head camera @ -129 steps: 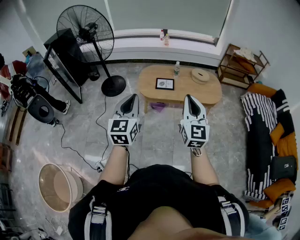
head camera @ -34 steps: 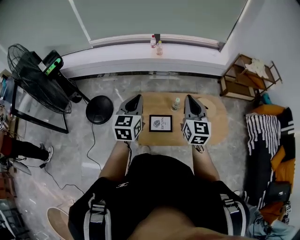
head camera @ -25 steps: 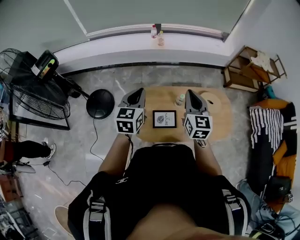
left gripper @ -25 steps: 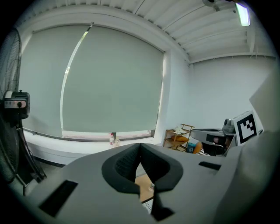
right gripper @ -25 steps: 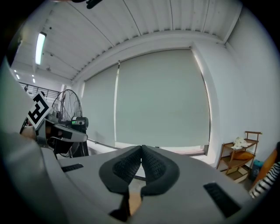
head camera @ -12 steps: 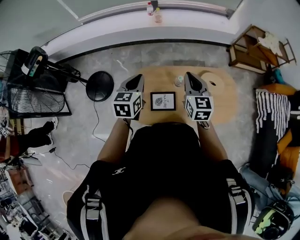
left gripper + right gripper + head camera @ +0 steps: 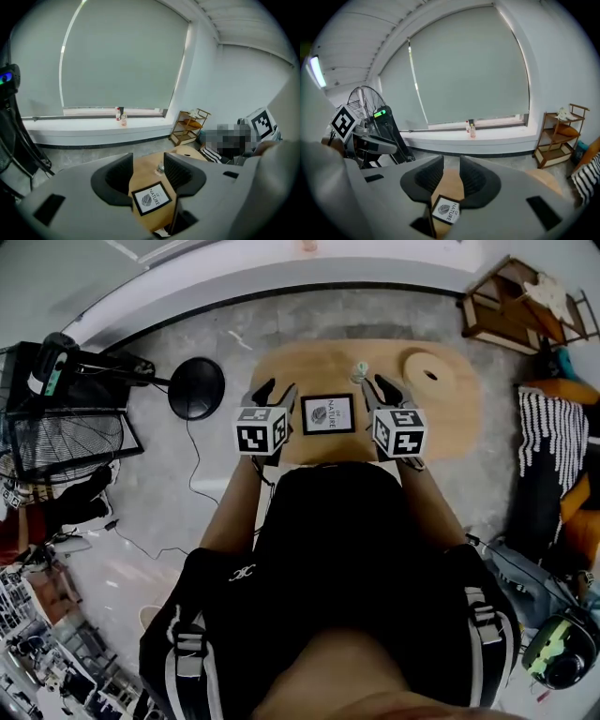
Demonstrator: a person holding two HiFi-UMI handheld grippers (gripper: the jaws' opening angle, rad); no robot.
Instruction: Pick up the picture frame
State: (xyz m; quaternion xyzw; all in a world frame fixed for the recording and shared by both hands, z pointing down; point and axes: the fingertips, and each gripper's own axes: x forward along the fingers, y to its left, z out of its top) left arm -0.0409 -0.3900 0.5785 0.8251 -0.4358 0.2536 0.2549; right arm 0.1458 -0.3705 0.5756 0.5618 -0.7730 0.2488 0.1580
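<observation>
Lying flat on the oval wooden tabletop, the black-rimmed square picture frame sits between your grippers, touching neither. Your left gripper and right gripper tilt downward beside it. Their ribbed jaws have just been opening and stand apart, gripping nothing. Your torso hides the tabletop's near edge.

Home living rm: low oval wooden coffee table w/ picture frame on it, sofa w/ striped throw, pedestal fan, wooden shelf rack, big window w/ roller blind, marble-look tile floor.
</observation>
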